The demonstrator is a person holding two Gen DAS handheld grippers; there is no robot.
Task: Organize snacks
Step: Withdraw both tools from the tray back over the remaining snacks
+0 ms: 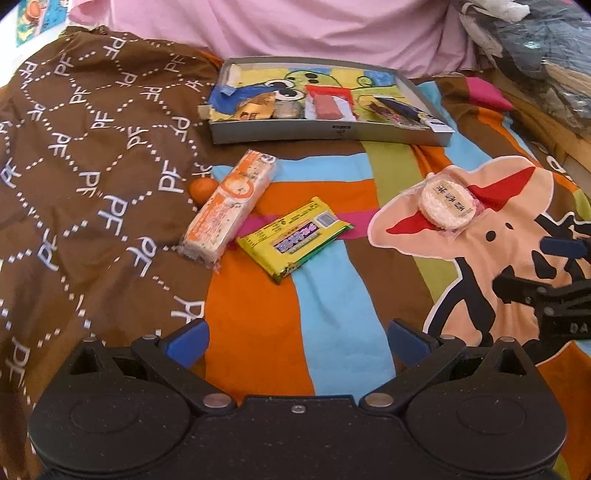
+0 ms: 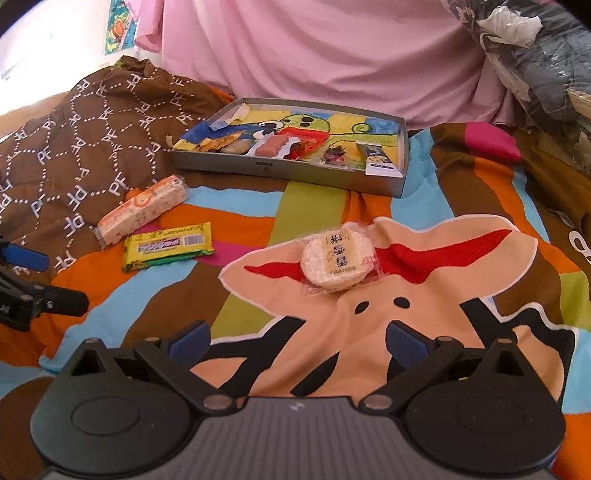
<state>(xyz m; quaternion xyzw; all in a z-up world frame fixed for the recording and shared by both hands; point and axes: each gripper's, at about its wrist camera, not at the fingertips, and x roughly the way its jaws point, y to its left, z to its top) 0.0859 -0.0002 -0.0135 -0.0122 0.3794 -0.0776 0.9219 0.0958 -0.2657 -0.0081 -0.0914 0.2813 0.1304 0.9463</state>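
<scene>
A grey tray [image 1: 280, 133] [image 2: 288, 173] at the back holds several wrapped snacks. On the striped bedspread in front of it lie a long orange-and-white pack [image 1: 229, 206] [image 2: 142, 210], a yellow-green bar [image 1: 293, 238] [image 2: 168, 245], a small orange fruit [image 1: 201, 188] beside the long pack, and a round rice cracker [image 1: 447, 201] [image 2: 336, 260] in clear wrap. My left gripper [image 1: 297, 341] is open and empty, below the yellow-green bar. My right gripper [image 2: 297, 343] is open and empty, just short of the cracker. Each gripper also shows at the edge of the other's view.
A brown patterned cloth [image 1: 85, 155] [image 2: 88, 133] covers the left side. A pink sheet [image 1: 280, 26] [image 2: 321, 55] hangs behind the tray. Dark bundled bags [image 1: 535, 51] [image 2: 535, 59] pile at the right rear, beside a magenta patch [image 1: 487, 94].
</scene>
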